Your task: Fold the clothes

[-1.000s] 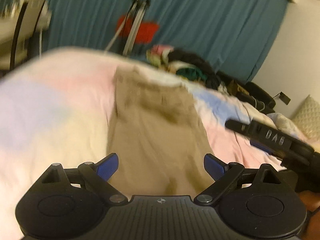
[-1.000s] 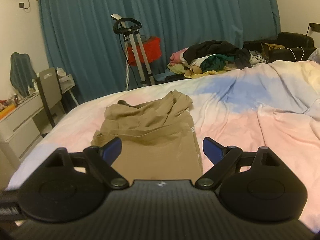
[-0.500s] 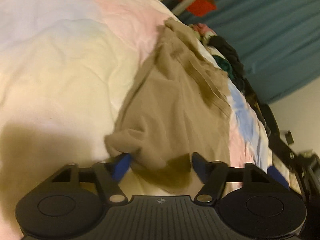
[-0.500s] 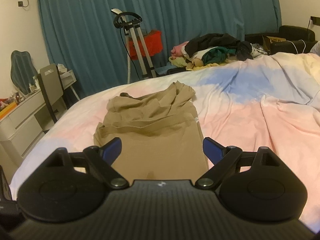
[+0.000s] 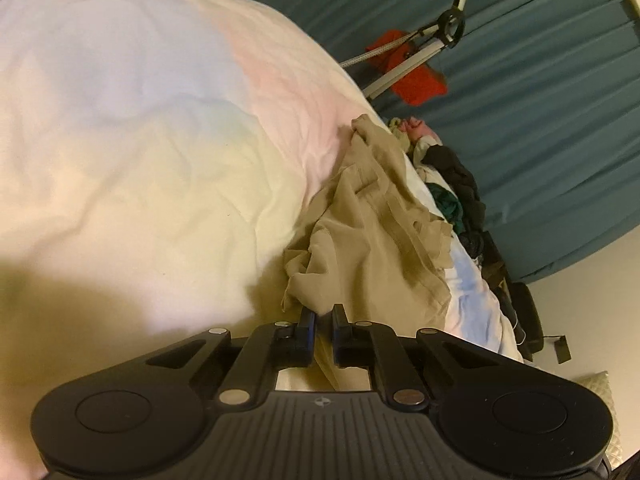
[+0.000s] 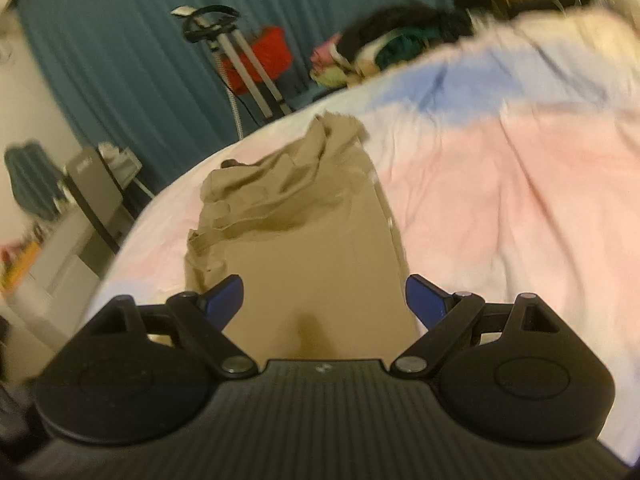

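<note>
A tan garment [image 6: 304,232] lies lengthwise on the pastel bedspread [image 6: 520,208], its wrinkled far end bunched up. In the left wrist view my left gripper [image 5: 323,312] is shut on the near corner of the tan garment [image 5: 372,236] and lifts the cloth into folds. In the right wrist view my right gripper [image 6: 324,300] is open, its blue-padded fingers [image 6: 224,300] straddling the garment's near end just above it. That view is motion-blurred.
A pile of mixed clothes [image 6: 380,48] sits at the bed's far edge. A garment steamer stand [image 6: 240,64] with a red item stands by the teal curtain [image 6: 120,60]. A grey chair and white drawers [image 6: 68,248] are left of the bed.
My left gripper closed on the garment's near corner and pulled it up, bunching the cloth. My right gripper tilted and moved lower over the garment, still open.
</note>
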Motion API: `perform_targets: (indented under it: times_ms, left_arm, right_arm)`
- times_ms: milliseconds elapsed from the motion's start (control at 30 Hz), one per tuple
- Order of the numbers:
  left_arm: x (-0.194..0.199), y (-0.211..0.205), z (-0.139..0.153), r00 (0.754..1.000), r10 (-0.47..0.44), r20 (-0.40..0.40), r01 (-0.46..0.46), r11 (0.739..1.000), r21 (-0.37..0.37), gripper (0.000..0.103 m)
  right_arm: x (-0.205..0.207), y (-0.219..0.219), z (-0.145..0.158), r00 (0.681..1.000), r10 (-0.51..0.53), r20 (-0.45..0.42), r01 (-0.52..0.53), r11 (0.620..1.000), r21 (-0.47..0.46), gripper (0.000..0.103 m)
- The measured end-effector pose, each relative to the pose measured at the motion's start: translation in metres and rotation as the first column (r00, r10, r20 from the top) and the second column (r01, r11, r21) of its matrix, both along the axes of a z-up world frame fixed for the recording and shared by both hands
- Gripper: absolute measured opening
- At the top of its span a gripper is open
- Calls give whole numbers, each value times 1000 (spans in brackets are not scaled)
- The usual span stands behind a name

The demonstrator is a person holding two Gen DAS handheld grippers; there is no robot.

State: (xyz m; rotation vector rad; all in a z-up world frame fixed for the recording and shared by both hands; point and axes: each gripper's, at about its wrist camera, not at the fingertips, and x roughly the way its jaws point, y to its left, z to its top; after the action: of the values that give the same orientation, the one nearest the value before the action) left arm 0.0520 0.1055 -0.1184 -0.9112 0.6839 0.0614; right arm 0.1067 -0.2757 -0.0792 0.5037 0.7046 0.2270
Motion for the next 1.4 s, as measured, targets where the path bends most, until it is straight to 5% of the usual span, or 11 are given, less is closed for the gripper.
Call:
perform_targets:
  times_ms: [167, 233, 300, 500, 633, 733, 833, 900, 1000, 1400]
  left_arm:
    - [-2, 5, -7, 998, 5, -57, -8, 999, -40, 18]
    - [-1, 5, -9, 996, 4, -84, -7, 999, -38, 41]
    - [0, 1, -12, 994, -20, -109, 15, 999, -47, 50]
    - [12, -3, -27, 990, -58, -128, 41, 990, -133, 46]
    - [19, 2, -33, 993, -15, -117, -4, 988, -155, 24]
    - [21, 7, -34, 995, 19, -94, -36, 983, -181, 11]
    - [21, 6, -30, 998, 17, -55, -27, 983, -183, 8]
    - [21, 5, -25, 999, 8, -32, -13, 985, -173, 8]
    - [18, 4, -17, 1000, -5, -1, 5, 986, -165, 7]
    - [-50, -3, 47, 981, 19, 193, 6, 992, -127, 5]
  right_arm:
    - [-7, -14, -17, 993, 3, -122, 20, 981, 191, 89]
    - [-10, -16, -24, 987, 15, -159, 27, 965, 259, 89]
    - [-13, -18, -30, 980, 30, -195, 36, 945, 325, 90]
    - [-15, -17, -63, 941, 86, -327, 109, 838, 535, 90]
    - [-15, -22, -81, 923, 16, -384, 227, 783, 579, 89]
    - [-13, -30, -83, 921, -101, -375, 305, 787, 536, 75]
    - [-8, -30, -86, 912, -159, -378, 348, 786, 511, 55]
    - [-6, -27, -84, 912, -173, -371, 349, 802, 484, 26]
    - [-10, -30, -77, 932, -179, -315, 325, 800, 505, 11]
    - [-59, -43, -8, 991, -124, -45, 129, 837, 531, 7]
